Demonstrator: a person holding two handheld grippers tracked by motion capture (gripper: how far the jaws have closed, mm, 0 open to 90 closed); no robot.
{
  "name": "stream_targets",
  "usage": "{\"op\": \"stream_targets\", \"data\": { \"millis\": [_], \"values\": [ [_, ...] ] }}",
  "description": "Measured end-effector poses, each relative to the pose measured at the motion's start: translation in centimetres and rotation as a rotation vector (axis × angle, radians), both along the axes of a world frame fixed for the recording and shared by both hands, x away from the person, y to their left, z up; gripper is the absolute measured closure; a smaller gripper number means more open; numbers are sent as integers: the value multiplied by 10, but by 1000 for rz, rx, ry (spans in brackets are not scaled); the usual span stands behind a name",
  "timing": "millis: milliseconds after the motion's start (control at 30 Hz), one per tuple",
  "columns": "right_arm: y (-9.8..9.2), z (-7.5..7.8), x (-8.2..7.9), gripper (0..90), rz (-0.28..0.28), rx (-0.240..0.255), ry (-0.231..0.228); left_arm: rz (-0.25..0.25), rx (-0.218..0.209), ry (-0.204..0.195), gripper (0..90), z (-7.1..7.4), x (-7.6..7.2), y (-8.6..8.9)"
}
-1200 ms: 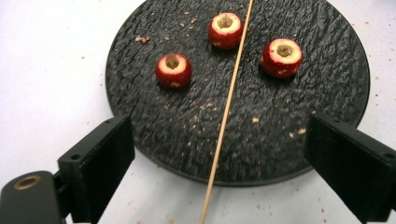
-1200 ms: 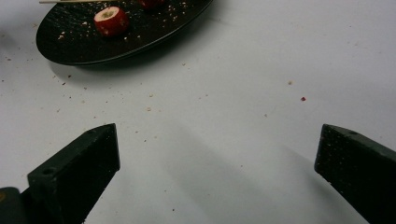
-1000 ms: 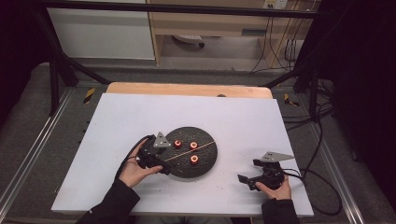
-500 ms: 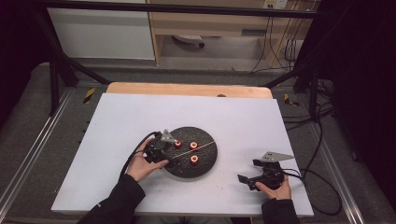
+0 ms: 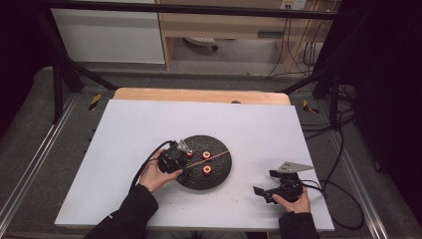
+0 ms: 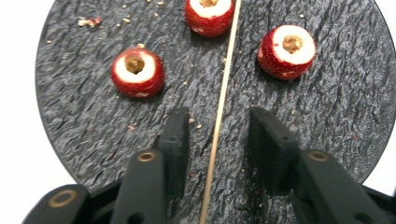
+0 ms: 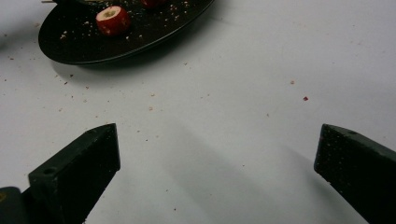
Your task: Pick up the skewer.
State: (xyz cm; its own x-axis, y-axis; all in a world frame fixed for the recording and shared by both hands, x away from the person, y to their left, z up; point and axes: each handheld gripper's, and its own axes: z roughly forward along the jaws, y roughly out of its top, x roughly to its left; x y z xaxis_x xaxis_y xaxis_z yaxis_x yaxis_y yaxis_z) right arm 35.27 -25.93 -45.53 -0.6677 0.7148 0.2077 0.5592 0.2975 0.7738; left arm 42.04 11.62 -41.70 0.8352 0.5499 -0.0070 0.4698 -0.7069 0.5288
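A round black slate plate (image 5: 221, 172) lies mid-table with three cored red fruit pieces (image 6: 137, 72) (image 6: 209, 14) (image 6: 286, 50) on it. A thin wooden skewer (image 6: 226, 70) lies across the plate. My left gripper (image 6: 218, 116) hovers low over the plate's near-left part (image 5: 185, 162). Its jaws have just been closing and stand either side of the skewer with a gap on both sides, not pressing it. My right gripper (image 7: 218, 135) rests on the white table at the right (image 5: 266, 182), jaws wide open with nothing between them, and the plate (image 7: 140, 37) lies ahead of it.
Crumbs are scattered on the white tabletop (image 5: 149, 129) around the plate. A wooden strip (image 5: 199, 94) runs along the table's far edge. Cables trail off the right side (image 5: 343, 149). Metal frame rails flank the table.
My left hand has shifted a little to the right, further onto the plate over the skewer's end. The right hand and gripper have stayed where they were.
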Motion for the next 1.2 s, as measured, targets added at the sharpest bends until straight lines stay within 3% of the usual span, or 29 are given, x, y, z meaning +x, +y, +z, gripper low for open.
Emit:
{"op": "stream_targets", "data": {
  "millis": [433, 933, 1200],
  "values": [
    [0, 0, 0, 11, -1, 1, 3, -31, 51, -8, 809, 1, 0, -5],
    [0, 1, -1, 11, -1, 2, 7, -52, 87, -28, 875, 2, -3, -6],
    [0, 1, -1, 11, -6, 2, 7, -51, 60, -43, 878, 8, -9, -3]
  ]
}}
